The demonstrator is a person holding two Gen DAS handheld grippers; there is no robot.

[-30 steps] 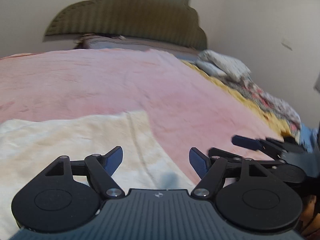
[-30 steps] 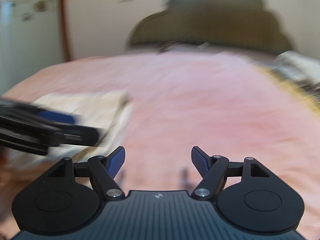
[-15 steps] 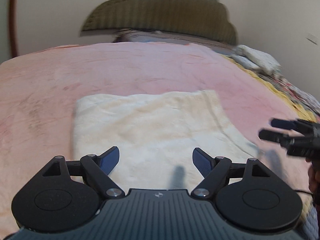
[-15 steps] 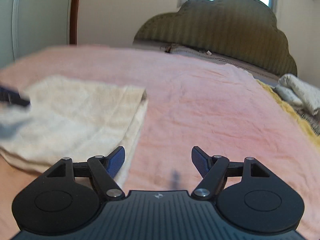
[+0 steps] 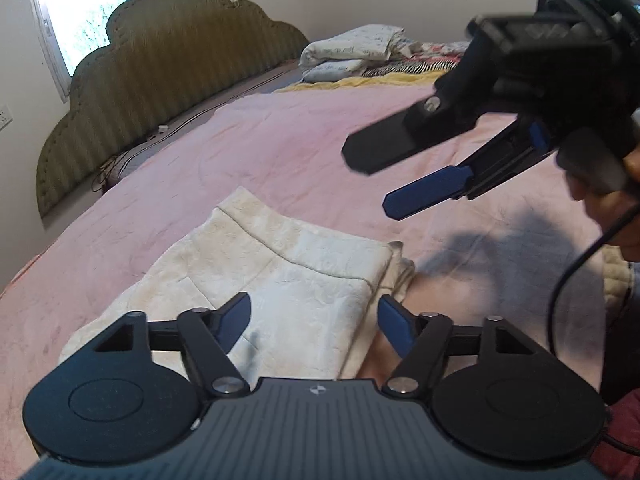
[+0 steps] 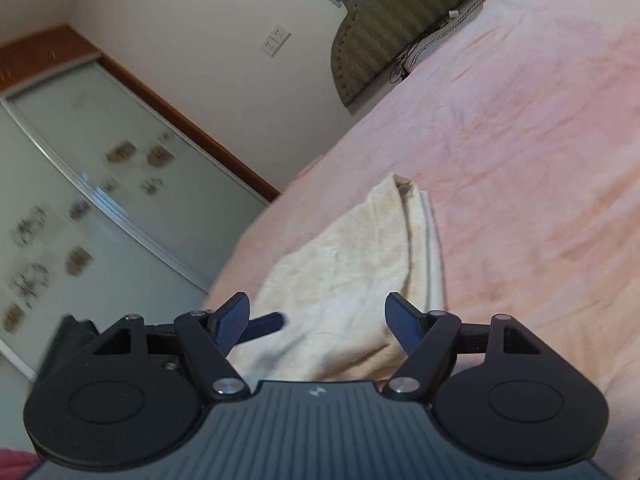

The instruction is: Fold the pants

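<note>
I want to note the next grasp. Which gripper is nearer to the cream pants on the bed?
Left. The left gripper hangs open low over the near part of the folded cream pants, not touching. The right gripper hovers open, higher, beyond the pants' right edge, above the pink blanket.

The cream pants are a soft cloth with a crinkled, matt surface. Under them the pink blanket looks fleecy and matt. The olive headboard is padded fabric with ribbed vertical channels. The left gripper is matt black plastic with dull blue textured pads, silvery metal pivot screws and a ridged grey body.
</note>
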